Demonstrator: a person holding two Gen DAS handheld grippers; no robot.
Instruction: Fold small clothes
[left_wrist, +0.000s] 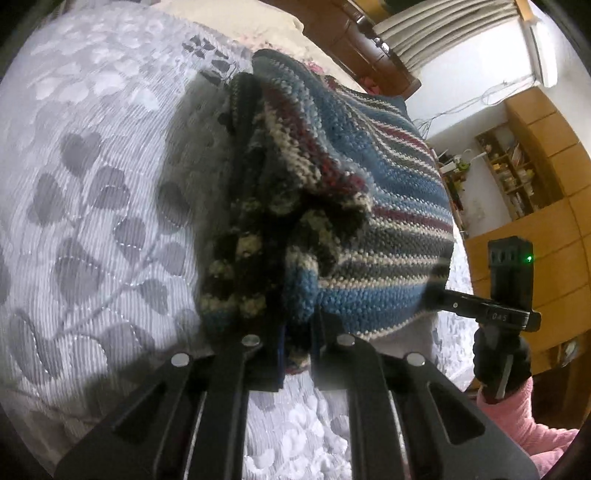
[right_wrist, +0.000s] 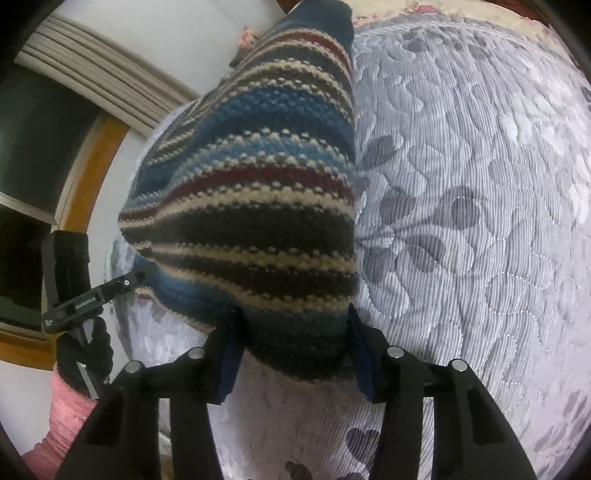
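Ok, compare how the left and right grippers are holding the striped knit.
The left gripper has its jaws nearly shut, pinching a bunched, crumpled edge of the striped knit; the right gripper has its jaws wider, around a thicker, smoother fold. Both hold the knit lifted over the quilted bedspread.

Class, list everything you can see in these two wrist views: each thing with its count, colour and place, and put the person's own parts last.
Striped knit garment: one, blue, cream, dark red and grey, held up over the bed by both grippers.
Bedspread: one, pale grey with a quilted leaf pattern, under the garment.
Pillow: one, cream, far end of the bed.
Curtain: one, off-white, top of the left wrist view.
Shelf unit: one, wooden, by the wall, small items inside.
Air conditioner: one, white, high on the wall.
Left gripper: black, jaws pinching a bunched edge of the garment.
Right gripper: black, jaws closed on the garment's lower edge.
Sleeve: pink, fuzzy.
Gloved hand: black, on the right gripper's handle.
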